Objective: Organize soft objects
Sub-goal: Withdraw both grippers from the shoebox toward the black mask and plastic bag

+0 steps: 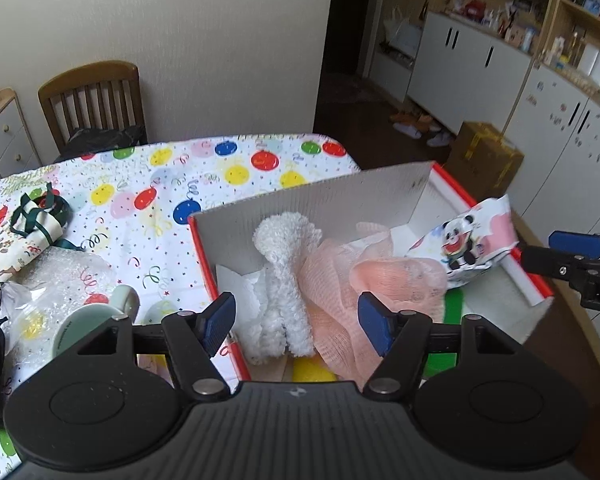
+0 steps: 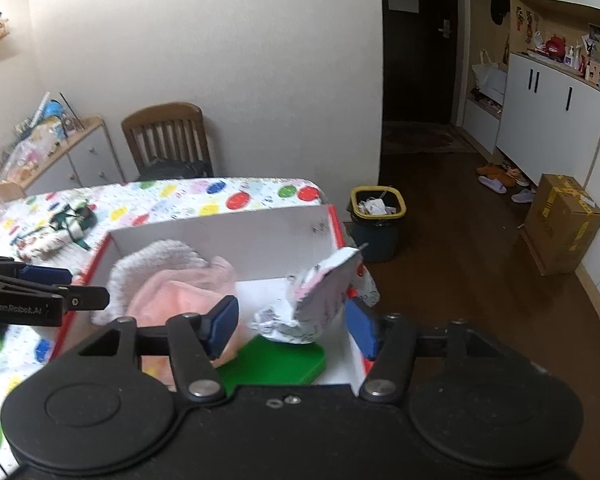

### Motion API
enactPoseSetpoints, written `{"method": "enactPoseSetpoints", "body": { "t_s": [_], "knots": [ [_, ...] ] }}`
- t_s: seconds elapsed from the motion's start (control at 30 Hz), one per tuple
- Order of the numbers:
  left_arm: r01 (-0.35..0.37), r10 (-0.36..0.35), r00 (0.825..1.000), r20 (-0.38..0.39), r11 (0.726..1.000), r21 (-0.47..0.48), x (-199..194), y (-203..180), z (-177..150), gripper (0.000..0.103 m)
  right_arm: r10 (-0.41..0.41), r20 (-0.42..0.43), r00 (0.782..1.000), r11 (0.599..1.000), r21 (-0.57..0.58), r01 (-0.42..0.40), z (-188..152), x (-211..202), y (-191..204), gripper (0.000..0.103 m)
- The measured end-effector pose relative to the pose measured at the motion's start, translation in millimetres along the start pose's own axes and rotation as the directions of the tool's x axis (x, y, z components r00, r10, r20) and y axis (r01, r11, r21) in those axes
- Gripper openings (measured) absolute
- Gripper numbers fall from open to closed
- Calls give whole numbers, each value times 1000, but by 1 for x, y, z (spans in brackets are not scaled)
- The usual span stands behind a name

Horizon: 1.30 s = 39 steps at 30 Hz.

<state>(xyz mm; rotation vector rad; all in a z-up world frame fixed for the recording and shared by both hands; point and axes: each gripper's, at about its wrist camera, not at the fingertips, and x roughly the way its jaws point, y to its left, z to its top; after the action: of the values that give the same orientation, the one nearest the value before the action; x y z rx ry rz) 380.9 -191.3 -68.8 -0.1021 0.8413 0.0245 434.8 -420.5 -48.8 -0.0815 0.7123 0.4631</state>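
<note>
A white cardboard box [image 1: 320, 200] with a red rim stands at the table's right end. Inside it lie a white fluffy towel [image 1: 284, 280] and a pink mesh sponge [image 1: 340, 292], over a green flat thing [image 2: 276, 360] and something yellow [image 1: 312, 372]. My left gripper [image 1: 296, 320] hangs open above the towel and sponge, touching neither. A soft packet with a panda print [image 2: 320, 304] leans against the box's right wall, between the jaws of my right gripper [image 2: 292, 326], which is open; the pads do not press on it. The pink sponge [image 2: 172, 300] and towel [image 2: 148, 264] lie left of it.
On the balloon-print tablecloth [image 1: 160, 208], left of the box, are a pale green mug [image 1: 96, 320], bubble wrap [image 1: 60, 276] and a ribboned Christmas pouch [image 1: 28, 228]. A wooden chair [image 1: 92, 100] stands behind the table. On the floor to the right stand a waste bin [image 2: 376, 224] and a brown carton [image 2: 560, 224].
</note>
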Motion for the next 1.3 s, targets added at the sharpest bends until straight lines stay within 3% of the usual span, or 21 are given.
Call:
{"method": "enactPoseSetpoints", "body": {
  "t_s": [0.17, 0.4, 0.53, 0.9, 1.03, 1.3],
  "knots": [
    [32, -31, 998, 48, 999, -9, -29, 8, -5, 72, 48, 22, 999, 999, -6, -48, 3, -20, 16, 65],
    [45, -43, 993, 112, 999, -14, -68, 27, -17, 76, 127, 56, 990, 992, -24, -125, 6, -43, 50, 83],
    [52, -47, 989, 137, 998, -27, -88, 45, -26, 84, 168, 67, 984, 986, -33, -166, 6, -50, 75, 90],
    [39, -27, 987, 159, 997, -73, -122, 107, -52, 86, 242, 58, 968, 969, -62, -239, 7, -50, 149, 96],
    [22, -8, 988, 157, 996, -90, -129, 133, -64, 101, 254, 50, 966, 966, -66, -251, 5, -45, 172, 98],
    [-20, 41, 982, 182, 993, -115, -136, 185, -86, 102, 264, 7, 965, 962, -79, -262, 3, -27, 215, 99]
  ]
}}
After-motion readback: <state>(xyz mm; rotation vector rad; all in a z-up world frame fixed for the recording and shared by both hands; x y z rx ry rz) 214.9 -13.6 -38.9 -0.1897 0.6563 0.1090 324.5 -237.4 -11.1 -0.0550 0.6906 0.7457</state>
